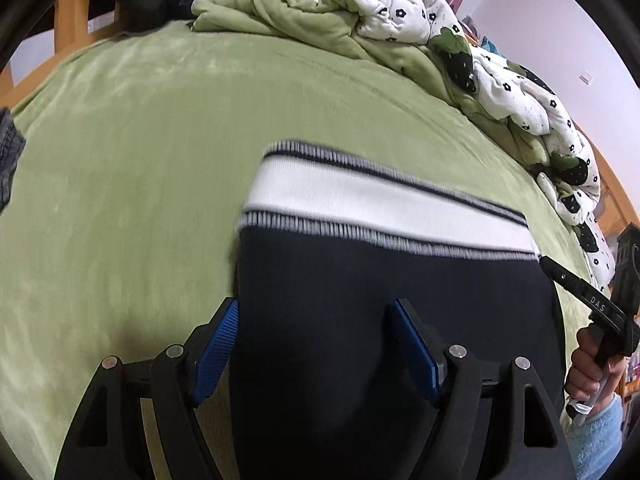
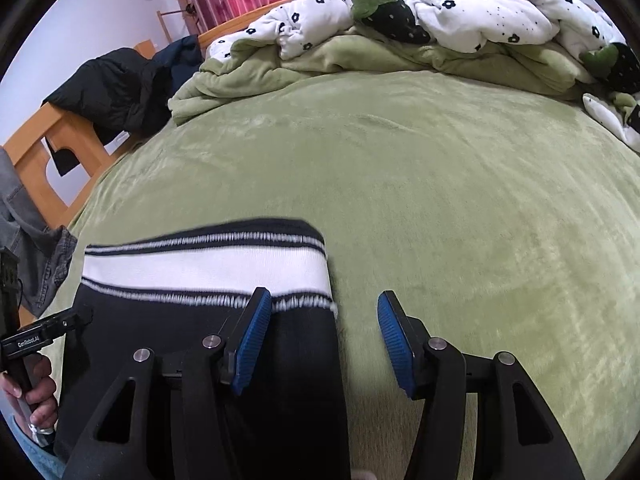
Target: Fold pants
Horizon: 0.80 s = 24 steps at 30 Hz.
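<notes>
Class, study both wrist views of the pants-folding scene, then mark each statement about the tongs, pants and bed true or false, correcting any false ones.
1. Both tongs, left tongs and right tongs, are open. True.
2. The pants are red. False: dark navy with a white waistband.
3. The pants lie on a green blanket. True.
4. The quilt is folded flat. False: it is bunched at the bed's far edge.
5. The right tongs grip the waistband. False: open, straddling the pants' edge.

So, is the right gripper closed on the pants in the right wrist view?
No, the right gripper is open: its left finger lies over the dark pants, its right finger over the green bedspread.
</notes>
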Motion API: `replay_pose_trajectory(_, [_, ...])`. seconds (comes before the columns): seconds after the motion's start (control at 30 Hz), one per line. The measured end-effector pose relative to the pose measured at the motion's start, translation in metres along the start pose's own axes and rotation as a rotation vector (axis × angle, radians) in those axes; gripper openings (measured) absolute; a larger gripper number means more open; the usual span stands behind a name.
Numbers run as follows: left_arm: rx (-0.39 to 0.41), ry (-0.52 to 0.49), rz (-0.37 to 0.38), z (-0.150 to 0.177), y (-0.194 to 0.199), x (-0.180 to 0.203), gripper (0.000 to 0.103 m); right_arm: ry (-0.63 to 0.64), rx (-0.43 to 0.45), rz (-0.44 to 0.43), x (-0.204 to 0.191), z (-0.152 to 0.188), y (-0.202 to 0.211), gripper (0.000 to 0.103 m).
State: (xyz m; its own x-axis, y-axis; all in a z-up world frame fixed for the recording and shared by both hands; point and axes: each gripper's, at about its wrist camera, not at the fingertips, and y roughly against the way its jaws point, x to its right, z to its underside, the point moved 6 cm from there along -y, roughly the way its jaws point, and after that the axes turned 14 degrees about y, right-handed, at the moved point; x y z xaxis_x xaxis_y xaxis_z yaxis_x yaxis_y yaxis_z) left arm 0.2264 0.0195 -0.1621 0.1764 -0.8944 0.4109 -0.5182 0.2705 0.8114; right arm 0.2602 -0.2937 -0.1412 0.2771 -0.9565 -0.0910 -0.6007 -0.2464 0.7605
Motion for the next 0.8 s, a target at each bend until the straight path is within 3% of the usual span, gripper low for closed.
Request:
replay_pose_trajectory(0.2, [-0.035,0.009,-0.001,0.029,0.013,-0.011,0.075,-0.008,-0.009,0.012,-0.005,0.026,0.022,0.054])
replay_pose_trajectory(0.4, [-0.072,0.093,0.082,0.064,0.034,-0.026,0.074,-0.054,-0.024,-0.004,-0.012,0.061,0.051,0.054])
replay_pose_trajectory(0.6, [-0.033,0.064,0.055,0.099,0.06,-0.023,0.075,0.021,-0.05,0.029,-0.027,0.091,0.071,0.054])
replay_pose_trajectory(0.8, [-0.049,0.052,0.011,0.12,0.072,-0.017,0.075,0.058,-0.065,0.042,-0.043,0.107,0.093,0.054])
